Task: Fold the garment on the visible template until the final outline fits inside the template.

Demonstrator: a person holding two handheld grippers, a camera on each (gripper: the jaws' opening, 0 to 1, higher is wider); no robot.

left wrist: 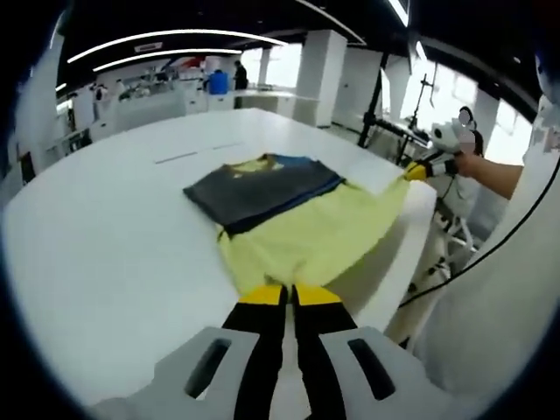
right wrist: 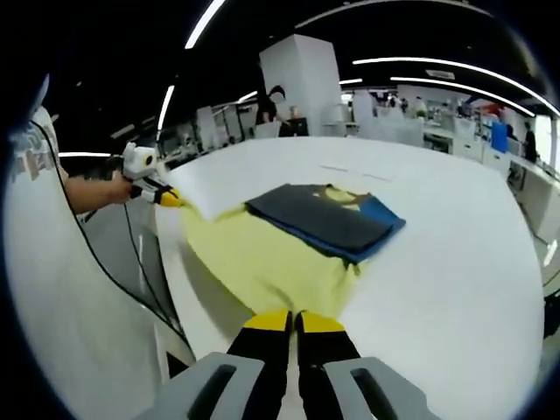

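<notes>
Yellow cloth ran up from my left gripper [left wrist: 289,296] in the left gripper view: its jaws were pressed together on one corner of the shirt [left wrist: 297,232], which lay on the white table [left wrist: 105,236] near its edge. The far half of the shirt was already folded over into a dark grey and blue panel. Off to the right, my right gripper [left wrist: 418,171] pinched the other yellow corner.

From the right gripper view, the right gripper [right wrist: 294,322] was likewise clamped on the hem, the shirt [right wrist: 262,258] stretched between both grips, and the left gripper [right wrist: 166,198] held its corner at the table edge [right wrist: 179,262]. I could not make out any template. I judged this the second fold; next called for lifting both corners together and carrying them evenly over the dark panel.
</notes>
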